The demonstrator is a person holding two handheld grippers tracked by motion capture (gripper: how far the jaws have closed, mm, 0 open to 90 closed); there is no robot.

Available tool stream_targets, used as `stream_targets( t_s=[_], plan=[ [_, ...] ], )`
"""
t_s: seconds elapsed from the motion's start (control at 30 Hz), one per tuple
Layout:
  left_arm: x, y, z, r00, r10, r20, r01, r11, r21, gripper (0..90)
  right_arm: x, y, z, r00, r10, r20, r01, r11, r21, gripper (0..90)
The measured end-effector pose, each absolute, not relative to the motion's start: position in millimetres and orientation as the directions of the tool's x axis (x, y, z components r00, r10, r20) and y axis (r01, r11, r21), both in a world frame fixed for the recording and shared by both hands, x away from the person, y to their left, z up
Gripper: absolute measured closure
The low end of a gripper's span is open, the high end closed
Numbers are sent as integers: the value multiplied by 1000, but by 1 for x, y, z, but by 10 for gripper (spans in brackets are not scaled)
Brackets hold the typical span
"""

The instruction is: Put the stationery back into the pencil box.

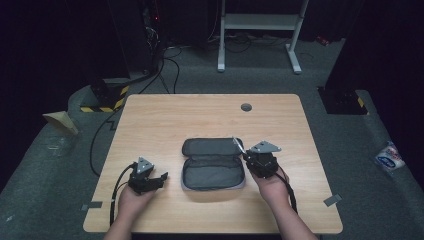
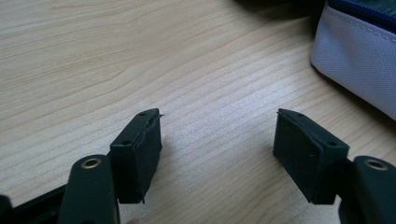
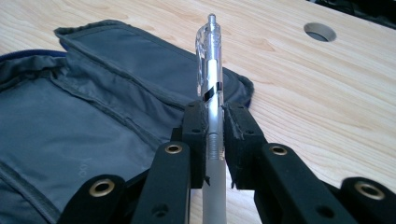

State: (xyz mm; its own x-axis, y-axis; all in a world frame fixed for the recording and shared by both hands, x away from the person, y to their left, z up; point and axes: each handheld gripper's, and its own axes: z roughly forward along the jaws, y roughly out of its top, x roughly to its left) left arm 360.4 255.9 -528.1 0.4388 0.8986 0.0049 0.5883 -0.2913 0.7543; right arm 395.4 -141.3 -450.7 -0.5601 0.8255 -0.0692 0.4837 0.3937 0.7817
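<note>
An open grey pencil case lies flat in the middle of the wooden table, its lid folded back. My right gripper hovers at the case's right edge, shut on a clear pen. In the right gripper view the pen stands clamped between the two pads, its tip pointing away over the case's lining. My left gripper rests low on the table left of the case, open. In the left gripper view its pads stand wide apart over bare wood, the case's pale outer wall at the upper right.
A round cable hole sits near the table's far edge, also seen as a hole in the right gripper view. Beyond the table are a white stand, cables on the floor and a yellow-black striped base.
</note>
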Motion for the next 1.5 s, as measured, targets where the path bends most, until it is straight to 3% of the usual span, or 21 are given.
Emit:
stream_targets(
  t_s=[1.5],
  plan=[
    [361,256,-528,441,898,6,588,-294,754,323,373,-55,-454,-765,641,-62,371,517,771,786]
  ],
)
